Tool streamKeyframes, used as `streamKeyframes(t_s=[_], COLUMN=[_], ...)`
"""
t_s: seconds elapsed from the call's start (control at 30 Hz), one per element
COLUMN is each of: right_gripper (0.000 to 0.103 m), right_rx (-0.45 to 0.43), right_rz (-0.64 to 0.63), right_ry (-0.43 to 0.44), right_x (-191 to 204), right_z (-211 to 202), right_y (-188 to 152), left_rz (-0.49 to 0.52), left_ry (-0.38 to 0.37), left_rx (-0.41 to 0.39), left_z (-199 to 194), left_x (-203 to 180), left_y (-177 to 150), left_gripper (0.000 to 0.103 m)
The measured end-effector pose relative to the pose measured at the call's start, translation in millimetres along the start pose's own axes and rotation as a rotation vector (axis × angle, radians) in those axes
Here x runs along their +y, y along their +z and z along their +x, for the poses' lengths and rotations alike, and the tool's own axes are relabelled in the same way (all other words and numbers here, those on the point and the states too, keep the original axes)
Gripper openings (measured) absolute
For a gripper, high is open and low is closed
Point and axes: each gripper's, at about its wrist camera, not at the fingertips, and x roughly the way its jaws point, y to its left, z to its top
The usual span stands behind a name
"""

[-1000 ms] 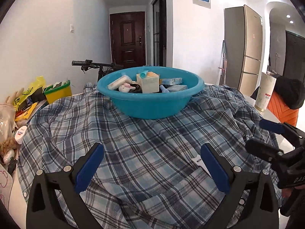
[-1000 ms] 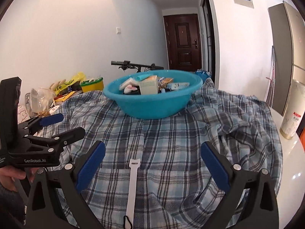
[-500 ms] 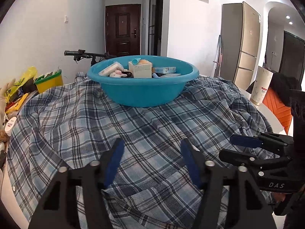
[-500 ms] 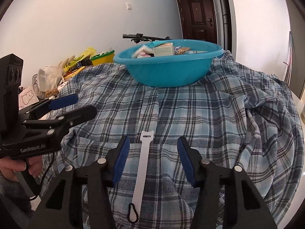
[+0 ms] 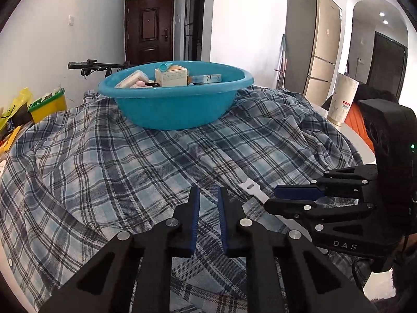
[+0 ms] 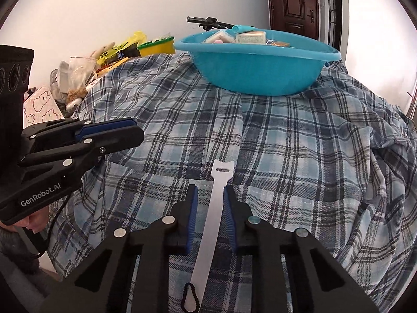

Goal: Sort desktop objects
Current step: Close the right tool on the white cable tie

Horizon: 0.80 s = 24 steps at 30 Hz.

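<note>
A blue basin (image 5: pixel 174 104) holding boxes and small items stands at the far side of a plaid shirt (image 5: pixel 109 161) spread over the table; it also shows in the right wrist view (image 6: pixel 258 70). A white strap (image 6: pixel 215 214) with a black loop at its near end lies flat on the shirt. My right gripper (image 6: pixel 209 193) is low over the strap, its jaws nearly closed with the strap between them, a small gap on each side. My left gripper (image 5: pixel 208 195) is nearly shut and empty, just left of the strap's head (image 5: pixel 251 187).
Yellow bags and a green-lidded box (image 5: pixel 49 104) lie at the table's left edge, with clear bags and a bear-print pouch (image 6: pixel 41 109). A white cylinder (image 5: pixel 342 101) stands at the right edge. A bicycle handlebar (image 5: pixel 88 65) is behind the basin.
Both grippers have closed from wide open to nearly shut. The right gripper has dropped lower and moved forward over the strap. The left gripper has moved closer to the right one.
</note>
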Motion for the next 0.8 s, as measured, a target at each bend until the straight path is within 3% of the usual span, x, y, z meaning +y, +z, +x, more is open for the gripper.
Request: streamKeyframes(t_s=[0.23,0.4,0.8], right_gripper=[0.020,0.004,0.004], right_rx=[0.052,0.046,0.057], right_rz=[-0.028,-0.036,-0.003], right_ry=[-0.007,-0.016,-0.019], right_x=[3,3,-3], right_z=[9,8,10], right_y=[0,0,1], left_rz=[0.049,0.063,0.071], left_ry=[-0.030,-0.037,-0.098], left_rx=[0.040,0.089,0.149], left_z=[6,14,23], left_x=[-11,-14,-23], left_y=[-2,-6,-13], left_gripper=[0.015,0.015,0.015])
